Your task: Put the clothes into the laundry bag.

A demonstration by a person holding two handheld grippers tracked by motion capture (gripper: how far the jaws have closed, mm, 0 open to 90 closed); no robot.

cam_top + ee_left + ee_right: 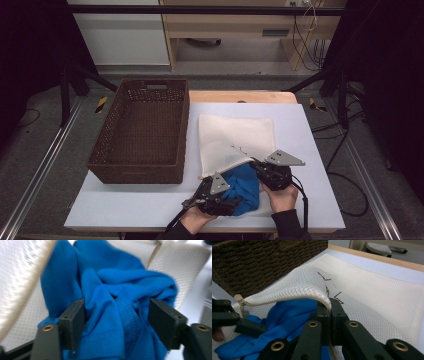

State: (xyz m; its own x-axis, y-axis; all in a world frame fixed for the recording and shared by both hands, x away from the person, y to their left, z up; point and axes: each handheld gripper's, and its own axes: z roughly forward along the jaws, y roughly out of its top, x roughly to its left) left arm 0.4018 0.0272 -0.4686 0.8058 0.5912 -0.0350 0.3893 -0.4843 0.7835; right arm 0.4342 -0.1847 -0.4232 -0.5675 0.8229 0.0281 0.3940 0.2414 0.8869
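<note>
Your left gripper [117, 322]: jaws spread around crumpled blue cotton garment [112, 297] | your right gripper [329, 307]: pinching white mesh laundry bag [372, 292] rim.

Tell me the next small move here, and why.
Probably close the left gripper on the blue cloth and push it deeper into the mesh bag. Its jaws stand open around the cloth, most of the cloth lies outside the bag, and the right gripper holds the bag's edge lifted.
</note>
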